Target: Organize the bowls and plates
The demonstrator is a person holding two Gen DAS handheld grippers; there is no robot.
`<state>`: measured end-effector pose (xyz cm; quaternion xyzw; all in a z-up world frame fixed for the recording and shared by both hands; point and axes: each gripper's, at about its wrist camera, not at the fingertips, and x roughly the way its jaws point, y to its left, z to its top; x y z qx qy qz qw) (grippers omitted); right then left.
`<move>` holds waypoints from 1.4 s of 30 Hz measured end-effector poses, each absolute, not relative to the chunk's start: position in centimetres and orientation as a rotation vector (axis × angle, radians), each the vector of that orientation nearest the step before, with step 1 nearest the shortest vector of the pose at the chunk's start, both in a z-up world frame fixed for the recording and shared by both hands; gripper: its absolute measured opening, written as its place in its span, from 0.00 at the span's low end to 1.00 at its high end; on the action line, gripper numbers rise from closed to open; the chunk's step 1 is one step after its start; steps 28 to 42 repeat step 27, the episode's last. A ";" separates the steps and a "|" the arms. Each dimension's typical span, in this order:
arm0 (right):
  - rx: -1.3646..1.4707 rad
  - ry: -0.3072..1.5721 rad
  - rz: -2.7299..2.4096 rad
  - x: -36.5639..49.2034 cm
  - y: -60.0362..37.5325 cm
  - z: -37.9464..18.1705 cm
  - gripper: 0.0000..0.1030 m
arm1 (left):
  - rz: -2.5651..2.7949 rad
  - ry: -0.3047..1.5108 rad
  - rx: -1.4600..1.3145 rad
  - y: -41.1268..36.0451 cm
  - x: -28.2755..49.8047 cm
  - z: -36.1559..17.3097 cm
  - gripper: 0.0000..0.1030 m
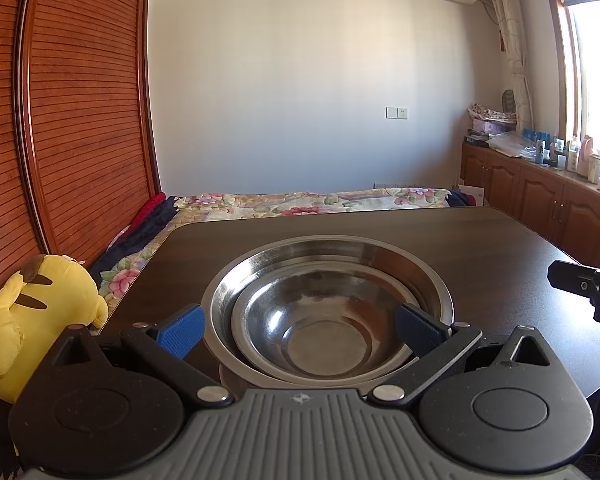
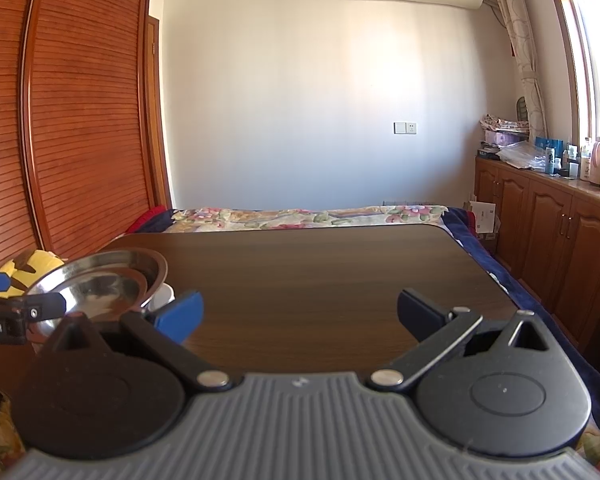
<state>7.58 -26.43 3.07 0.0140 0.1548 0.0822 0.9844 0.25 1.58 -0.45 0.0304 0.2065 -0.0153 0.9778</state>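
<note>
The steel bowls point(image 1: 327, 312) are sitting nested, smaller inside larger, on something white near the dark table's point(image 1: 480, 240) left edge. The left gripper point(image 1: 300, 330) is hovering spread around them, likely for stacking. The right gripper point(image 2: 300, 316) is waiting spread and empty beside them.

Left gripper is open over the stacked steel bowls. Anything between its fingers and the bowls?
Nothing visible. The left gripper straddles the smaller steel bowl nested in the larger bowl; its fingers have clear gaps to the rims.
</note>
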 end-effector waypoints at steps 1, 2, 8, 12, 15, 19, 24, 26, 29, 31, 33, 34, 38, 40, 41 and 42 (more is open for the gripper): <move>0.029 0.312 0.166 7.6 -26.4 3.1 1.00 | -0.030 0.416 0.062 1.6 0.3 -0.5 1.00; 0.028 0.312 0.167 7.6 -26.4 3.1 1.00 | -0.030 0.416 0.061 1.6 0.3 -0.4 1.00; 0.028 0.312 0.167 7.6 -26.4 3.1 1.00 | -0.031 0.416 0.061 1.6 0.3 -0.5 1.00; 0.028 0.312 0.167 7.6 -26.4 3.1 1.00 | -0.032 0.416 0.061 1.6 0.3 -0.5 1.00; 0.029 0.312 0.166 7.5 -26.5 3.1 1.00 | -0.031 0.416 0.059 1.5 0.3 -0.5 1.00; 0.029 0.312 0.166 7.5 -26.5 3.1 1.00 | -0.031 0.416 0.059 1.6 0.3 -0.5 1.00; 0.030 0.312 0.166 7.5 -26.5 3.1 1.00 | -0.033 0.417 0.059 1.6 0.3 -0.5 1.00; 0.031 0.313 0.167 7.5 -26.5 3.1 1.00 | -0.031 0.417 0.060 1.6 0.3 -0.6 1.00; 0.031 0.313 0.168 7.5 -26.6 3.1 1.00 | -0.031 0.418 0.059 1.6 0.3 -0.6 1.00; 0.031 0.313 0.168 7.5 -26.6 3.1 1.00 | -0.031 0.418 0.059 1.6 0.3 -0.6 1.00; 0.031 0.313 0.168 7.5 -26.6 3.1 1.00 | -0.031 0.418 0.059 1.6 0.3 -0.6 1.00; 0.031 0.313 0.168 7.5 -26.6 3.1 1.00 | -0.031 0.418 0.059 1.6 0.3 -0.6 1.00; 0.031 0.313 0.168 7.5 -26.6 3.1 1.00 | -0.031 0.418 0.059 1.6 0.3 -0.6 1.00; 0.031 0.313 0.168 7.5 -26.6 3.1 1.00 | -0.031 0.418 0.059 1.6 0.3 -0.6 1.00; 0.031 0.313 0.168 7.5 -26.6 3.1 1.00 | -0.031 0.418 0.059 1.6 0.3 -0.6 1.00; 0.031 0.313 0.168 7.5 -26.6 3.1 1.00 | -0.031 0.418 0.059 1.6 0.3 -0.6 1.00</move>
